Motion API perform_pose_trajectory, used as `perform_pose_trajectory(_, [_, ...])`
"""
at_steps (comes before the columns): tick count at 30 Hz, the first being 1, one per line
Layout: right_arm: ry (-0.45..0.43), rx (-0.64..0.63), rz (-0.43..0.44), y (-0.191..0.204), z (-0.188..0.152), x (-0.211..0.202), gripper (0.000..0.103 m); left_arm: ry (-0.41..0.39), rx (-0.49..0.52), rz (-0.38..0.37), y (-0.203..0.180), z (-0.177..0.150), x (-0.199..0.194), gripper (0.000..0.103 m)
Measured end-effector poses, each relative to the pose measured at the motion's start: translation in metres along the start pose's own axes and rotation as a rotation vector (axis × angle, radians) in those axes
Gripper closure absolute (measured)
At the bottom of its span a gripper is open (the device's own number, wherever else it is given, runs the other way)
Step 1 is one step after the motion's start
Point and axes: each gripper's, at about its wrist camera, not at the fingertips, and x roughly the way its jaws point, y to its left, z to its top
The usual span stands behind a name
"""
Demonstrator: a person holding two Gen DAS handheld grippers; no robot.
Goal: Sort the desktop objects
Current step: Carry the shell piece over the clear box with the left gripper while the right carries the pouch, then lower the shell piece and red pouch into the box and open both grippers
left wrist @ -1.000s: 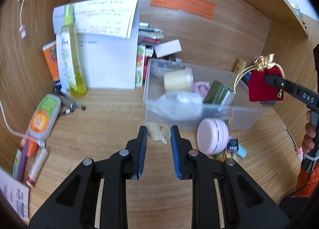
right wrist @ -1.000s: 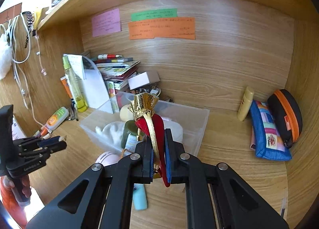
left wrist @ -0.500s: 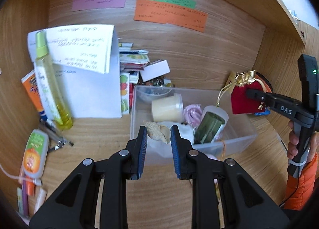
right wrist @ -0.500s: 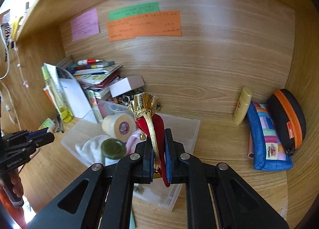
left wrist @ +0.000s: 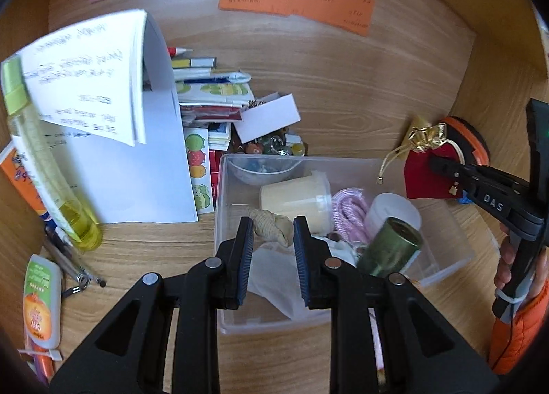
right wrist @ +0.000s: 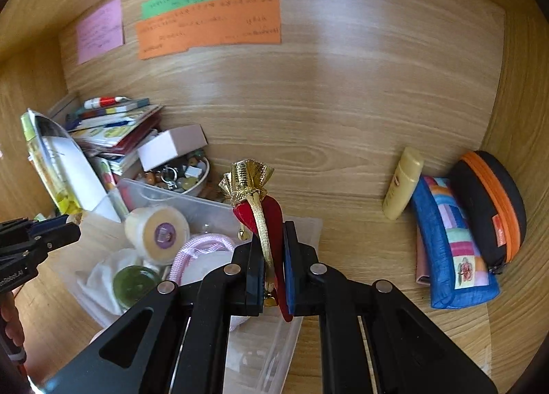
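A clear plastic bin (left wrist: 343,161) holds a cream tape roll (left wrist: 295,196), a pink cord (left wrist: 350,215), a green cylinder (left wrist: 391,250) and white cloth (left wrist: 274,270). My left gripper (left wrist: 272,226) is shut on a small beige seashell (left wrist: 269,228), which hangs above the bin's left part. My right gripper (right wrist: 273,236) is shut on a red velvet pouch (right wrist: 271,213) with a gold top and cord. In the left wrist view the red pouch (left wrist: 423,177) hangs over the bin's far right corner. The left gripper (right wrist: 73,230) shows at the left edge of the right wrist view, above the bin (right wrist: 178,192).
White papers (left wrist: 120,160) and a yellow bottle (left wrist: 44,174) lean at the left, beside a stack of books (left wrist: 209,99). A bowl of trinkets (right wrist: 182,179) sits behind the bin. A cream tube (right wrist: 403,183), a blue pouch (right wrist: 453,243) and a black-and-orange case (right wrist: 490,208) lie at the right.
Both grippers have moved forward toward the back wall. The left one, with the shell, now hangs over the bin instead of in front of it. The pouch has travelled with the right one.
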Motion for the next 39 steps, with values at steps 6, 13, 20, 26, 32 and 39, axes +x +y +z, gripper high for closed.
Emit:
perform_pose_trajectory(6, [0.03, 0.016, 0.019, -0.005, -0.006, 0.015, 0.095, 0.038, 0.009, 0.039, 0.0, 0.004, 0.026, 0.08])
perform_pose_trajectory(13, [0.055, -0.004, -0.005, -0.003, -0.014, 0.022, 0.095, 0.062, -0.012, 0.037, -0.001, 0.004, 0.039, 0.08])
perform_pose_trajectory(20, [0.057, -0.05, -0.018, 0.002, -0.016, 0.023, 0.094, 0.046, 0.008, 0.039, -0.007, 0.004, 0.04, 0.08])
perform_pose_trajectory(26, [0.043, -0.085, -0.032, 0.006, -0.016, 0.021, 0.062, 0.057, 0.008, 0.048, -0.008, 0.002, 0.043, 0.076])
perform_pose_trajectory(32, [-0.037, -0.164, -0.08, 0.021, -0.018, 0.008, 0.042, 0.014, 0.027, 0.055, -0.015, 0.002, 0.032, 0.055])
perform_pose_trajectory(39, [-0.056, -0.196, -0.105, 0.027, -0.018, 0.004, 0.023, -0.041, 0.052, 0.076, -0.022, 0.002, 0.014, 0.043])
